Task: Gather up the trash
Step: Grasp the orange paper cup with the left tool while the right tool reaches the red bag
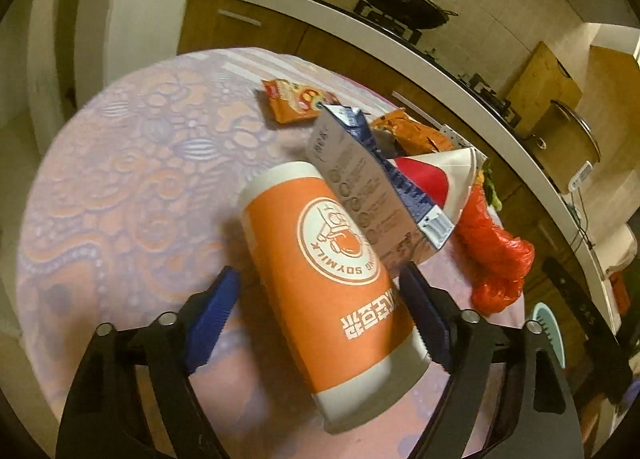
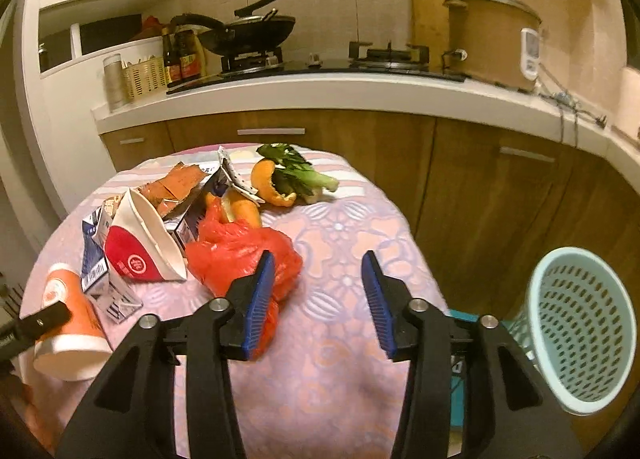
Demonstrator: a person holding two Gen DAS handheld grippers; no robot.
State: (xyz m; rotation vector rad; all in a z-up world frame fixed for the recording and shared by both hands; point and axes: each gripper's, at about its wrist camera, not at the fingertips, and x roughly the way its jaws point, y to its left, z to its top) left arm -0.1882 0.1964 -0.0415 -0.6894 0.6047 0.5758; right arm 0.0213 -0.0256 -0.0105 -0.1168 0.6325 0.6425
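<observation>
One soymilk cup (image 1: 320, 279) between left tool (image 1: 320, 299) pads, contact possibly hidden.

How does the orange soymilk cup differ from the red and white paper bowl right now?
The orange soymilk cup is tall and keeps its round shape; the red and white paper bowl is squashed flat into a wedge. The cup lies between the left gripper's open fingers; no gripper is around the bowl. The cup lies apart at the table's edge; the bowl leans in the trash pile. Both are paper containers on their sides.
</observation>
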